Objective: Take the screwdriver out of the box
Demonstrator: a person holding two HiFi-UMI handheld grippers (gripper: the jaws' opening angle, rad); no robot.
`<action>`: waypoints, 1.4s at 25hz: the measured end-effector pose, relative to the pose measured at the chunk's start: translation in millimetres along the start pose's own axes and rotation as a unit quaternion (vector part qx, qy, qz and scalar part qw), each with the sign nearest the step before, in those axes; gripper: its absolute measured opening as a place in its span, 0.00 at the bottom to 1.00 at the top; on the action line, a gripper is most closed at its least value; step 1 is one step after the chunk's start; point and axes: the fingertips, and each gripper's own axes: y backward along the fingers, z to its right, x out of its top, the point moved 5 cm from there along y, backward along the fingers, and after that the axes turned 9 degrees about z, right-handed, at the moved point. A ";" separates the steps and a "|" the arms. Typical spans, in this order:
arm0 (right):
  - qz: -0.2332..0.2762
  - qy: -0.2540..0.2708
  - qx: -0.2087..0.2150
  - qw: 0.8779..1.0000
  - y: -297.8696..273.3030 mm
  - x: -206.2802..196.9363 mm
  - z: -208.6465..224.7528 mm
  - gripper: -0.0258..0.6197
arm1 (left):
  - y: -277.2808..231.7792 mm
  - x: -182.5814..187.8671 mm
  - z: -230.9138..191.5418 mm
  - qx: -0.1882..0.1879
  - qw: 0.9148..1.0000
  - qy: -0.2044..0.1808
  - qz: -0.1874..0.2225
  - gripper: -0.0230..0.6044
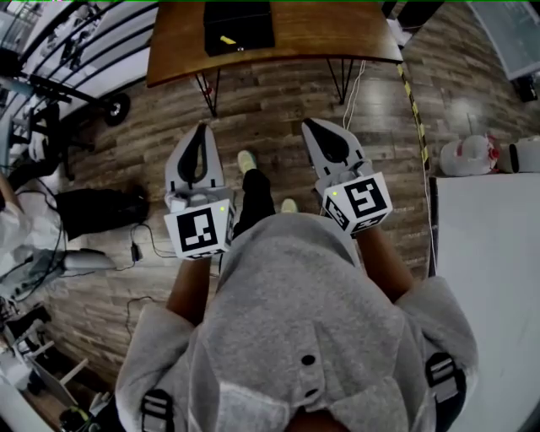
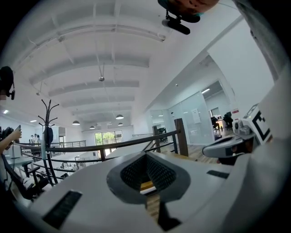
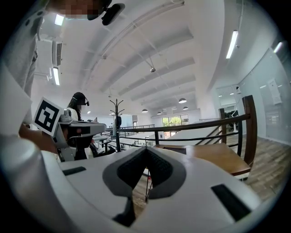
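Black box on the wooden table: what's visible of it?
The black rectangular box sits flat on the brown wooden table, near its front edge, about centred. Dark; material unclear. A small yellow item shows at its front left, in or on it. Nothing else touches it: the left hand-held gripper and right hand-held gripper are short of the table.

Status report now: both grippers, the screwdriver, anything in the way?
Left gripper and right gripper shut, empty, short of the table. Screwdriver, apparently the yellow item, in black box. No obstacle seen.

L gripper (image 1: pixel 201 129), R gripper (image 1: pixel 310 125): closed, level.
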 end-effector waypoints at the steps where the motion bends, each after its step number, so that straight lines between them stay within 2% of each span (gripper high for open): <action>1: -0.001 0.000 0.000 1.000 -5.2 -0.4 2.0 0.06 | -4.6 -2.2 -1.6 -0.001 1.000 0.000 -0.002 0.06; 17: -0.020 -0.013 -0.003 1.000 -137.8 -10.4 47.7 0.06 | -110.3 -43.0 -71.8 0.006 0.999 0.024 -0.028 0.06; 26: -0.048 -0.015 0.009 0.999 -220.5 -19.7 62.7 0.06 | -171.1 -65.9 -119.8 0.002 0.997 0.038 -0.060 0.06; 35: -0.052 -0.008 0.009 0.999 -278.9 -17.4 67.8 0.06 | -215.4 -72.6 -158.3 -0.007 0.997 0.044 -0.055 0.06</action>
